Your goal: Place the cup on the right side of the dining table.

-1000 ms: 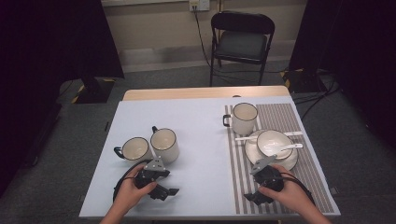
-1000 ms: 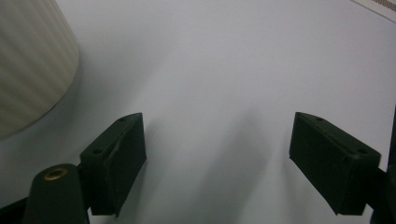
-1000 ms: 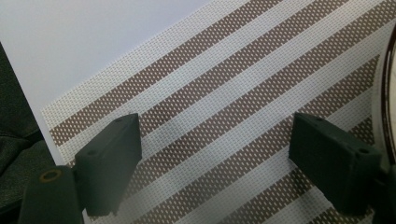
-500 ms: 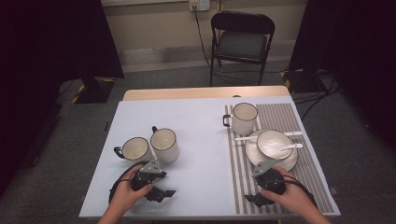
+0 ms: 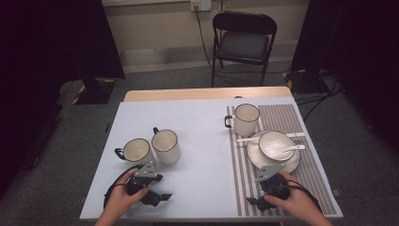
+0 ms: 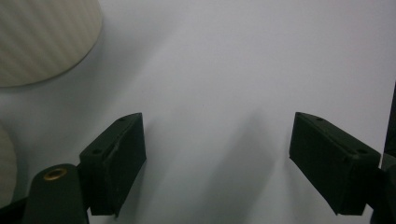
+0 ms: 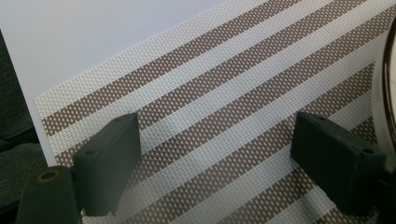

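Observation:
Two cream mugs (image 5: 136, 150) (image 5: 166, 146) stand side by side on the left half of the pale table (image 5: 202, 155). My left gripper (image 5: 157, 197) lies low near the front edge just below them, held by a hand. Its jaws stand open over bare table in the left gripper view (image 6: 217, 135), with a ribbed cream mug (image 6: 42, 37) at the upper left. My right gripper (image 5: 256, 203) rests on the striped placemat (image 5: 287, 117) near the front edge. Its jaws are also open (image 7: 217, 135), with nothing between them.
On the placemat stand a third mug (image 5: 246, 119) and a plate (image 5: 254, 157) carrying a bowl (image 5: 275, 143) with a spoon (image 5: 291, 149). The plate rim (image 7: 385, 93) sits close to my right jaw. A folding chair (image 5: 242, 42) stands beyond the table.

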Action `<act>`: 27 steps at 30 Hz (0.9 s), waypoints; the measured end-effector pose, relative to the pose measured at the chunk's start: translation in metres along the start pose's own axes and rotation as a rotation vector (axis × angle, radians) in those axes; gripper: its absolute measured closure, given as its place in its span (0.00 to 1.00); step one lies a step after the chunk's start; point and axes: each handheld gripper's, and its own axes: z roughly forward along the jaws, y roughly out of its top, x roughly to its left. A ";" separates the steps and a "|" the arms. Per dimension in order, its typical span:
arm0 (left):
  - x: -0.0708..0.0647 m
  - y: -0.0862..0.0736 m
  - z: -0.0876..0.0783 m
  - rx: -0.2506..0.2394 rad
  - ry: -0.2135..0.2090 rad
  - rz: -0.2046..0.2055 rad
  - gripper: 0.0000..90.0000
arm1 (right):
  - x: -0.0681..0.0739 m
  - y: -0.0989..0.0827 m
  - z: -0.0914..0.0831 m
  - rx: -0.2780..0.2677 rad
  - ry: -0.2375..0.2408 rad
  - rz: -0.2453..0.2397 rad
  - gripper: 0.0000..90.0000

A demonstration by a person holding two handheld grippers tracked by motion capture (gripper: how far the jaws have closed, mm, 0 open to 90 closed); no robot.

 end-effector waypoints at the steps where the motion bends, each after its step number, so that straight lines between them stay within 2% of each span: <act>1: 0.000 -0.001 -0.001 0.000 0.004 -0.001 0.20 | 0.000 -0.001 0.000 -0.006 -0.001 -0.002 0.17; 19: 0.002 -0.013 -0.010 -0.008 0.016 0.007 0.20 | -0.001 -0.011 0.000 -0.085 0.003 -0.005 0.17; 24: 0.003 -0.017 -0.012 -0.021 0.015 0.024 0.20 | -0.001 -0.015 0.000 -0.111 0.002 -0.008 0.17; 27: 0.002 -0.020 -0.012 -0.031 0.014 0.051 0.20 | -0.001 -0.017 0.000 -0.126 0.003 -0.007 0.17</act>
